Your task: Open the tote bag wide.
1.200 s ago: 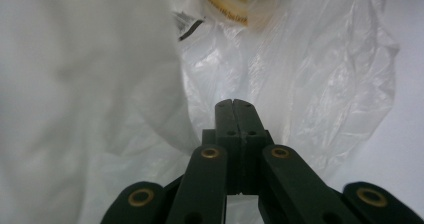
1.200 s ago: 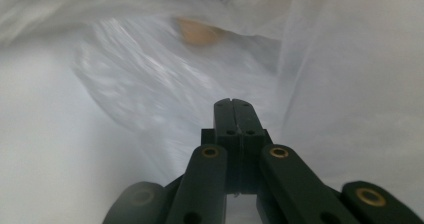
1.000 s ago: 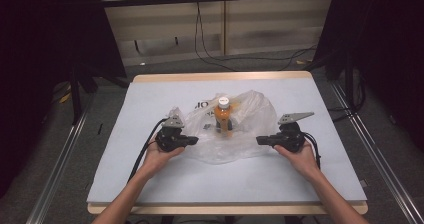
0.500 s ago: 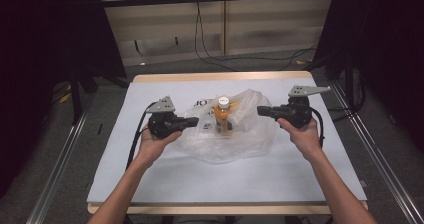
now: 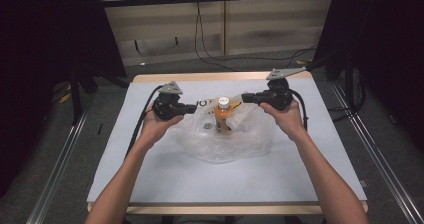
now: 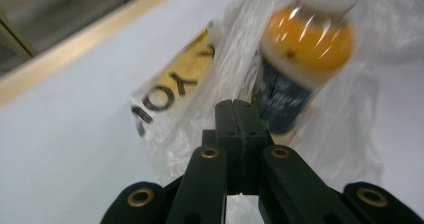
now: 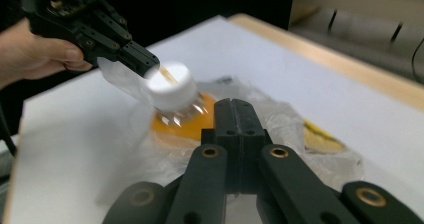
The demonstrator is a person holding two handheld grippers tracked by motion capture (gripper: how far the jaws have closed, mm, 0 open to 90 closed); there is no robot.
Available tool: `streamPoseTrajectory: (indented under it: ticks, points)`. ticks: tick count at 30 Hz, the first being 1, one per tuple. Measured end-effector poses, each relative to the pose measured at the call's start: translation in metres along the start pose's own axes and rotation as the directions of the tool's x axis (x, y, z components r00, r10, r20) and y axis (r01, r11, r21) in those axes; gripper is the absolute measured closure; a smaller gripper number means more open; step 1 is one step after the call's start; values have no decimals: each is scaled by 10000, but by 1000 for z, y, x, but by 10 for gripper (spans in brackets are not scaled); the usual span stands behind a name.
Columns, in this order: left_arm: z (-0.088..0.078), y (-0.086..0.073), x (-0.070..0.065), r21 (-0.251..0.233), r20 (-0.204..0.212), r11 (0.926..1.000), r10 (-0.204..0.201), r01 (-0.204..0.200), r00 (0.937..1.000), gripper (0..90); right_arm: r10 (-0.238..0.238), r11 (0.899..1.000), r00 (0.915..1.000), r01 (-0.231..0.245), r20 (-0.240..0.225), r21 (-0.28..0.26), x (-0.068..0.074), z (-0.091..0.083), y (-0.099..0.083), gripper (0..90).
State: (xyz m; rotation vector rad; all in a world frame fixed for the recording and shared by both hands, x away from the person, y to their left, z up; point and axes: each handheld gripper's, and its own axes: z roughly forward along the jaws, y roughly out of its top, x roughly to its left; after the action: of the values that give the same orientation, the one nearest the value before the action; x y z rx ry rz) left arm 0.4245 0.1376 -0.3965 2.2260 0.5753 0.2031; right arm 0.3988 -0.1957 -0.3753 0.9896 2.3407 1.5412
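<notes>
Evidently pinching bag edges — left gripper (image 5: 194, 108) and right gripper (image 5: 246, 98) clamped on clear plastic bag (image 5: 250, 134), holding mouth spread around upright orange bottle (image 5: 223, 115) — likely bagging.

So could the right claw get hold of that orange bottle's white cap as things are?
Probably not directly. The bottle stands inside the clear plastic bag, so film lies between it and the right claw, which is shut and seems to pinch the bag's edge. The cap itself looks wrapped.
</notes>
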Motion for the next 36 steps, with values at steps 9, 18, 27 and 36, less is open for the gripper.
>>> streamPoseTrajectory:
  ticks: [9,18,27,36]
  points:
    - [55,-33,6,2166,339,9760,172,-242,9993,900,970,9745,9943,-1039,445,1990,-40,35,-55,900]
    - [38,-62,23,2190,-14,9740,-585,574,9983,900,1332,9444,9884,-1488,727,2932,-62,28,-99,900]
    - [16,-79,17,2528,-360,9675,68,25,9993,900,312,9235,9874,-879,1554,3733,-59,2,-101,900]
    - [8,-64,7,1579,-168,9868,-328,351,9993,900,703,9602,9906,-992,1176,2612,-55,-7,-93,900]
